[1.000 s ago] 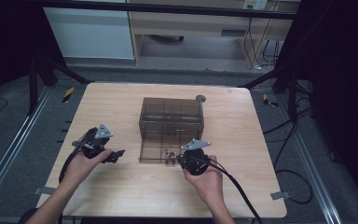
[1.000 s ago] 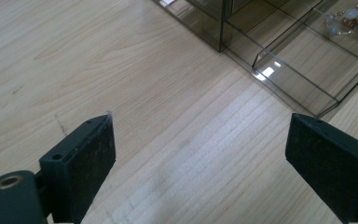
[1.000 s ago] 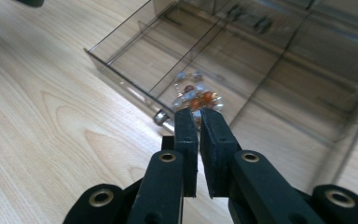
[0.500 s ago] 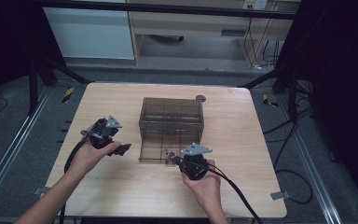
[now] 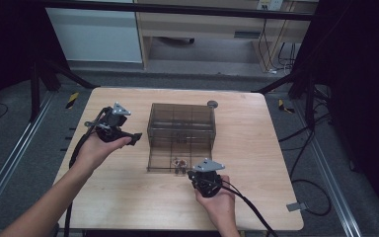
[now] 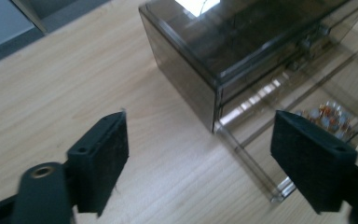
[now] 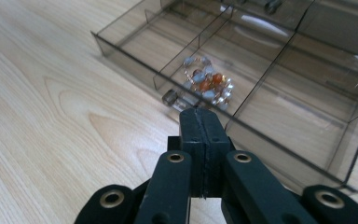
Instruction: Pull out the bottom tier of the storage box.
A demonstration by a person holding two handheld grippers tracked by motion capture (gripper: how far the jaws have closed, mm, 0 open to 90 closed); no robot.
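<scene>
Smoked clear drawer box sits mid tabletop, slightly toward the far edge. Its bottom drawer is pulled out toward the person; dividers split it into compartments. A small heap of beaded jewelry, orange, grey and clear beads w/ pinkish wire, lies in the front compartment just behind the drawer's front wall, next to the small clear knob. In the high view the beads show at the box's near edge.

Right tongs: held low in the right hand, just beside the drawer front, tips pointing at it. In the right gripper view the two black jaws are pressed flat together w/ nothing between them; tips sit right at the drawer's front wall by the knob. Can't tell whether they touch it.

Left tongs: held in the left hand, lifted off the tabletop, left of the box and clear of it. Jaws stand wide apart, nothing between them, though they've just been closing a bit. In the left gripper view the pads frame the box's near left corner and the open drawer below it.

Small round grey disc lies on the tabletop near the box's far right corner.
</scene>
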